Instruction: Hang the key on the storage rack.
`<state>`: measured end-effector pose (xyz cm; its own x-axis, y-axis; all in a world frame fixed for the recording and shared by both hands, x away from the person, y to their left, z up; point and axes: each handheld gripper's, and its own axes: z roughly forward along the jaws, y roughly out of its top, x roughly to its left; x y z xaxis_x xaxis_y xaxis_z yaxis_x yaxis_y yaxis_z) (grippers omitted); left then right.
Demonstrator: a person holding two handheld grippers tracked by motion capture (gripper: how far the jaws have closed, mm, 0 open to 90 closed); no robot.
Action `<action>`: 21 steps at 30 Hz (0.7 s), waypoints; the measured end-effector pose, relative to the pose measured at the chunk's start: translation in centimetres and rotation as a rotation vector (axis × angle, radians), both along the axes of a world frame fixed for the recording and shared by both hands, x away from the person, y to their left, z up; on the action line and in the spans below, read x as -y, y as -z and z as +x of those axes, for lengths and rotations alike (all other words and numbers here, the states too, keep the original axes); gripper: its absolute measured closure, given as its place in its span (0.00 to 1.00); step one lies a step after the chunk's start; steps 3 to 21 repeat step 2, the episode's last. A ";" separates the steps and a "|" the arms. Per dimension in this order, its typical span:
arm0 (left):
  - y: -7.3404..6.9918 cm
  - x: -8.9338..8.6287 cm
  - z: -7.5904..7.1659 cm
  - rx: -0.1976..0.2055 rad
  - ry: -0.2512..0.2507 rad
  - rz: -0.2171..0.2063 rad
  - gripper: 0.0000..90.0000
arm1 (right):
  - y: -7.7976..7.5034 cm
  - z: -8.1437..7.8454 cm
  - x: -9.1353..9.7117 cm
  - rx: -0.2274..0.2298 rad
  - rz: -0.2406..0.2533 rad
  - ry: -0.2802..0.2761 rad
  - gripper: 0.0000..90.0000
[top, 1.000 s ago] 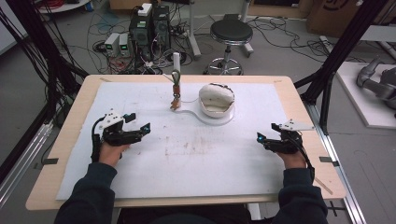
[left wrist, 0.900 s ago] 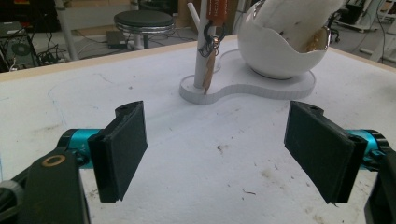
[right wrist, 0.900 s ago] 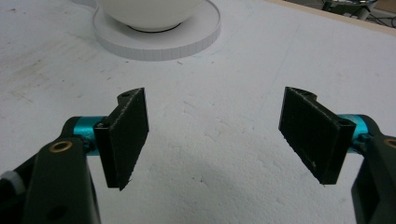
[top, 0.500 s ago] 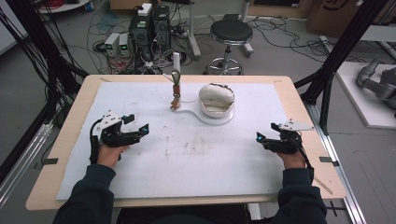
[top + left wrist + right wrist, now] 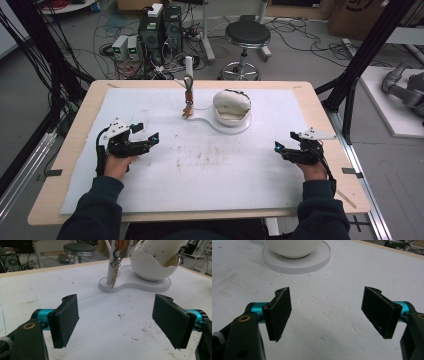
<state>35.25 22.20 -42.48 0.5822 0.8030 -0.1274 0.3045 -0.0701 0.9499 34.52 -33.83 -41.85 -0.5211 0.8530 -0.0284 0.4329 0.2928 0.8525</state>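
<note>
A white egg-shaped shell (image 5: 231, 105) with a cracked-open top sits on a flat white base (image 5: 223, 128) at the back middle of the table; the left gripper view shows the same shell (image 5: 153, 261) ahead. A thin white post (image 5: 188, 82) rises from the base's left end, with small brown and orange pieces hanging on it (image 5: 115, 275). My left gripper (image 5: 146, 132) rests on the white mat at the left, open, nothing between its fingers. My right gripper (image 5: 278, 148) rests at the right, open and empty, with the base (image 5: 297, 263) in front of it.
A white mat (image 5: 200, 165) covers the wooden table (image 5: 320, 107), with faint brown stains near its middle. Black frame posts stand at both sides. Behind the table are a stool (image 5: 246, 35), computer boxes (image 5: 160, 30) and cables on the floor.
The left hand and its gripper have shifted slightly; the right gripper stays where it was. Both remain open.
</note>
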 end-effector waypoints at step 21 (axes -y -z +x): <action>0.0 0.0 0.0 -0.002 0.002 0.000 0.24 | 0.0 0.0 0.0 -0.005 0.004 0.002 0.27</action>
